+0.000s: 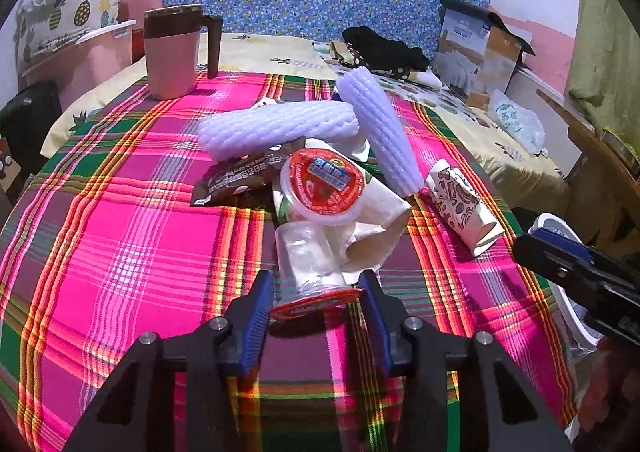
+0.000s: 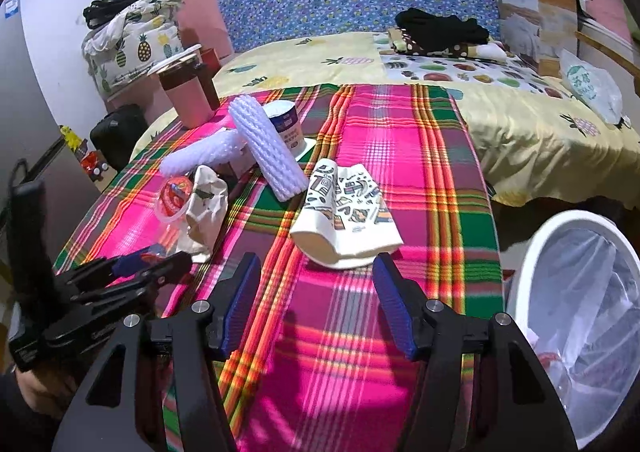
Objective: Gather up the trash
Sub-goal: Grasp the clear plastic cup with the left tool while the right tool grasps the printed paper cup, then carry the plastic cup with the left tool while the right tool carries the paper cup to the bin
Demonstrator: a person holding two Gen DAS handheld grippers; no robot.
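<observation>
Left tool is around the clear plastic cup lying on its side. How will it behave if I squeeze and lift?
The clear plastic cup looks thin-walled and empty, so probably very light and apt to buckle under a hard squeeze. Lying on its side, it may roll or slip from the left tool. Its red peeled lid could flap.

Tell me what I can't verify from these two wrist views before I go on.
- Left gripper grip on the clear cup: left wrist view, pad contact unclear.
- Trash bin contents: right wrist view, cut off by the edge, veiled by its bag.
- White tub: right wrist view, partly behind the foam sleeve.
- Brown wrapper print: too small.
</observation>
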